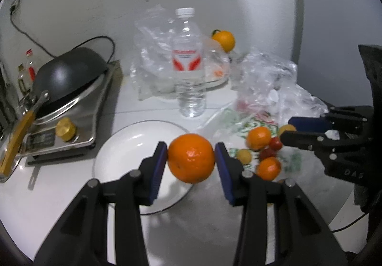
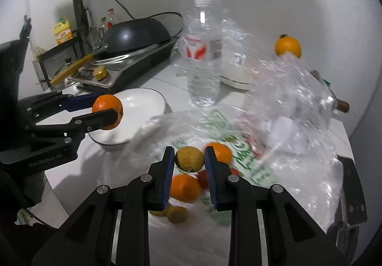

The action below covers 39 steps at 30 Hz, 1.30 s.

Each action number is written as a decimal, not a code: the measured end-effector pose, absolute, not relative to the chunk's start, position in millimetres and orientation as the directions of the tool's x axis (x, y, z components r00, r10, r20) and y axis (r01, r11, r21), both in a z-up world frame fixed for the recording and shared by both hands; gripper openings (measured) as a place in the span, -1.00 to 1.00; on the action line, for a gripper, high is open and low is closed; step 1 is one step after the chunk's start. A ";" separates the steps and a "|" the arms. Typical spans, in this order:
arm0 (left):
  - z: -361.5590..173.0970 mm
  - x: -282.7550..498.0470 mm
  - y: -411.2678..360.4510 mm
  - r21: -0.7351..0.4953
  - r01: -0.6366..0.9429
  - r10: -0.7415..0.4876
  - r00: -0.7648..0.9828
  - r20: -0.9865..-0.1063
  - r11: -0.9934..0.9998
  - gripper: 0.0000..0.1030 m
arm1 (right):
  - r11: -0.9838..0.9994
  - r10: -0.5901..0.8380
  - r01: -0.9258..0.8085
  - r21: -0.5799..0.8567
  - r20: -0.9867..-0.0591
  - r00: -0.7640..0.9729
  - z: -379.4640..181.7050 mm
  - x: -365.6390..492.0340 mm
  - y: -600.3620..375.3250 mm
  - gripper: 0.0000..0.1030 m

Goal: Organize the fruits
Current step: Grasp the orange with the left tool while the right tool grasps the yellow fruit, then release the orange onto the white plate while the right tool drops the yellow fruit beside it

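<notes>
I am pinching an orange (image 1: 191, 158) in the left gripper (image 1: 191, 160) above the white plate (image 1: 124, 146), and a small yellowish fruit (image 2: 189, 159) in the right gripper (image 2: 189, 163) over the fruit pile; next I should be lowering both onto the plate.

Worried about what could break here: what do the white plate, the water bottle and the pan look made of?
White plate: likely glazed ceramic or enamel; glossy, with a thin dark rim line.
Water bottle: thin clear plastic, ribbed, white screw cap, paper-like label.
Pan: dark matte metal, perhaps nonstick-coated, with a yellowish, possibly wooden handle; it rests on a shiny steel-looking cooktop.
</notes>
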<state>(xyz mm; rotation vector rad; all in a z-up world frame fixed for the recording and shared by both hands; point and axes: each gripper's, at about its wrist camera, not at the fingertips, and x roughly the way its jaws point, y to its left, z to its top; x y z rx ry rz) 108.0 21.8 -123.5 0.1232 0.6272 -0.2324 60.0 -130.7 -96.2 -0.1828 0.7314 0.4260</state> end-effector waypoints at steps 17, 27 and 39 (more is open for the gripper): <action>-160.3 116.0 101.1 0.024 0.164 -0.111 0.762 -0.638 0.986 -0.17 | 0.842 0.376 -0.540 -0.007 -0.709 0.596 -104.6 77.4 -43.0 -0.46; -178.5 133.9 121.4 -0.001 0.170 -0.128 0.739 -0.661 0.985 -0.17 | 0.814 0.399 -0.581 0.017 -0.744 0.536 -123.9 92.3 2.6 -0.46; -180.9 142.5 137.2 -0.065 0.201 -0.194 0.732 -0.653 0.977 -0.15 | 0.810 0.395 -0.585 0.048 -0.781 0.483 -144.2 111.1 22.2 -0.46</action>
